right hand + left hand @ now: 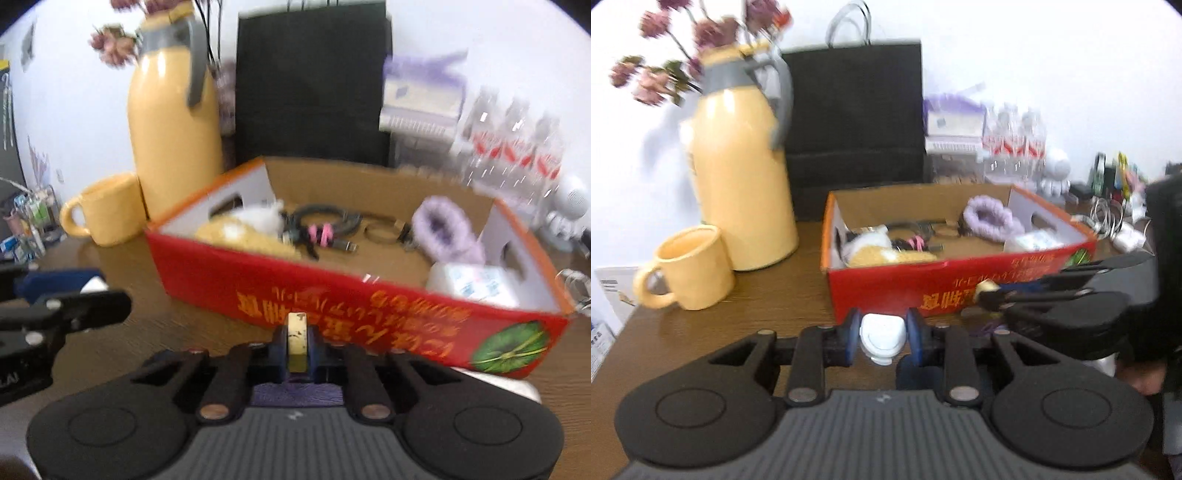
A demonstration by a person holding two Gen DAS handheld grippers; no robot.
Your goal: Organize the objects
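A dark wood-grain worktop (768,314) stands against a white wall (1015,44); the red cardboard box (923,284) sits mid-surface, a yellow flask (738,177) and mug (694,269) just beside it; the left gripper (882,334) clamps a small white case (882,332); the right gripper (297,345) pinches a small yellowish block (297,339) before the box.

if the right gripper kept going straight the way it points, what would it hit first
Most likely the near red wall of the cardboard box, right ahead of the right gripper, which is shut on a small yellowish block. The gap between them is hard to judge.
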